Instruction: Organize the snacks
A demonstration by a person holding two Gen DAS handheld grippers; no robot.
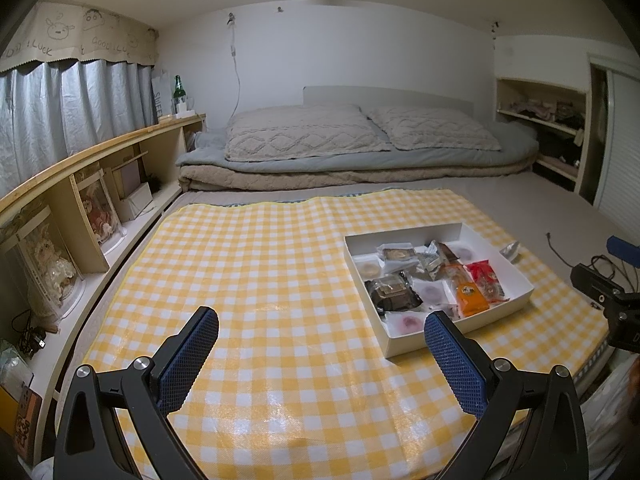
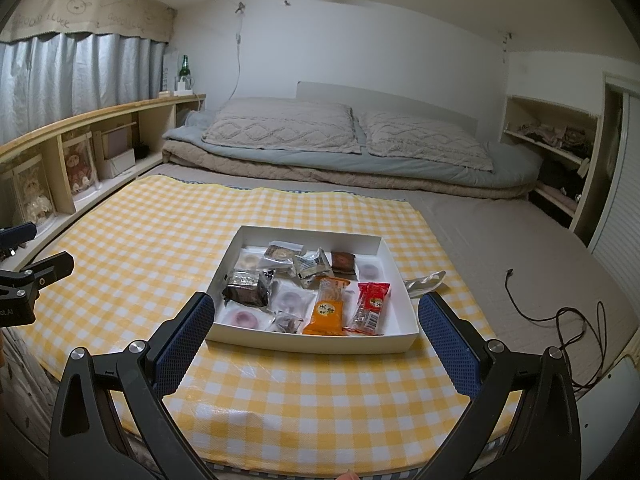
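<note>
Left claw [image 1: 322, 330] spread wide, nothing between the blue pads, held level above the checked cloth [image 1: 248, 264] near its front edge. Right claw [image 2: 316, 314] likewise spread and empty, hovering low over the cloth's near side, pointing toward the far pillows [image 2: 280, 126].

White box [image 2: 390, 262] flat on the cloth, straight ahead of the right claw, its near wall framed between the two fingers but not touched. Same box [image 1: 524, 280] ahead and right of the left claw, near wall just beyond the right finger. Inside: orange packet [image 2: 329, 314], red packet [image 2: 371, 304], dark wrapped cake [image 2: 246, 288], more wrapped snacks. Silver wrapper [image 2: 424, 281] outside, just right of the box.
</note>
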